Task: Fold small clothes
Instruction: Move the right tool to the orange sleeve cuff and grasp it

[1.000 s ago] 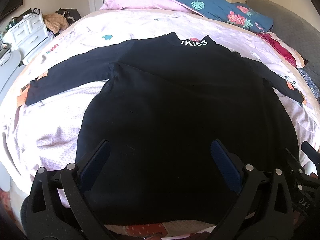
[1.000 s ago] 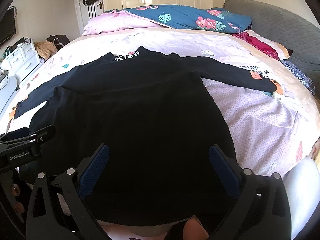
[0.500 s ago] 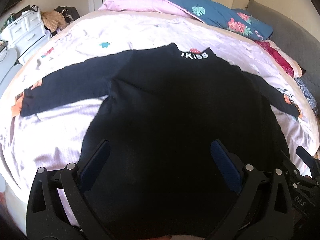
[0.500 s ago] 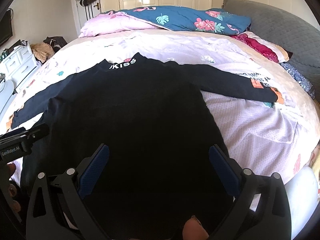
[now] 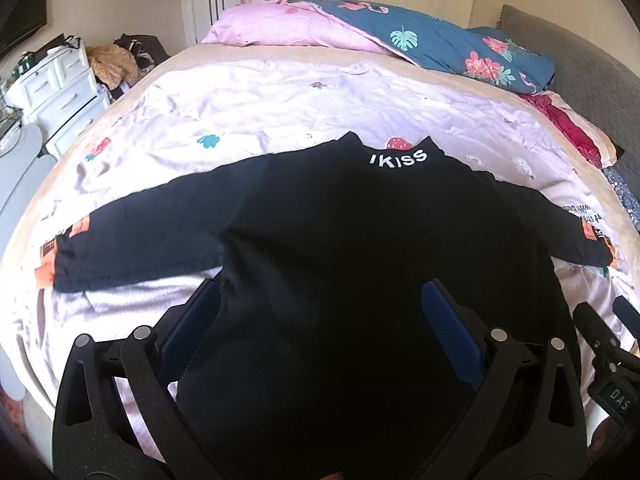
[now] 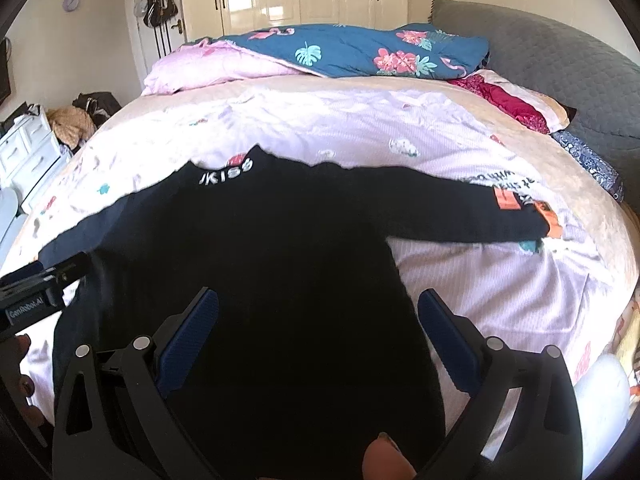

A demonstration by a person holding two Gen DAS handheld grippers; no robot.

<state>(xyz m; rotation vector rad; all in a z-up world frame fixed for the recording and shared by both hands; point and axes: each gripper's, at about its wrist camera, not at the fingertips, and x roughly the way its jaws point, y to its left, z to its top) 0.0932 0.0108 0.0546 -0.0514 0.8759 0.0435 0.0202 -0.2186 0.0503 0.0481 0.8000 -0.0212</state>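
Observation:
A black long-sleeved top (image 5: 340, 248) with white "KISS" lettering at the collar lies flat on the bed, sleeves spread out to both sides; it also shows in the right wrist view (image 6: 280, 248). My left gripper (image 5: 320, 320) is open and empty, above the top's lower body. My right gripper (image 6: 318, 322) is open and empty, above the lower right part of the top. The right gripper's body shows at the right edge of the left wrist view (image 5: 608, 360). The left gripper's body shows at the left edge of the right wrist view (image 6: 36, 292). The hem is hidden below the frames.
The bed has a pale pink printed sheet (image 5: 280, 108). A pink and blue floral duvet (image 5: 400, 40) is piled at the far end. A grey headboard (image 6: 540, 64) stands at the right. White drawers (image 5: 60, 88) stand left of the bed.
Both grippers have pulled back and risen, so the top looks smaller and farther away. The top has not moved. Both grippers stay open.

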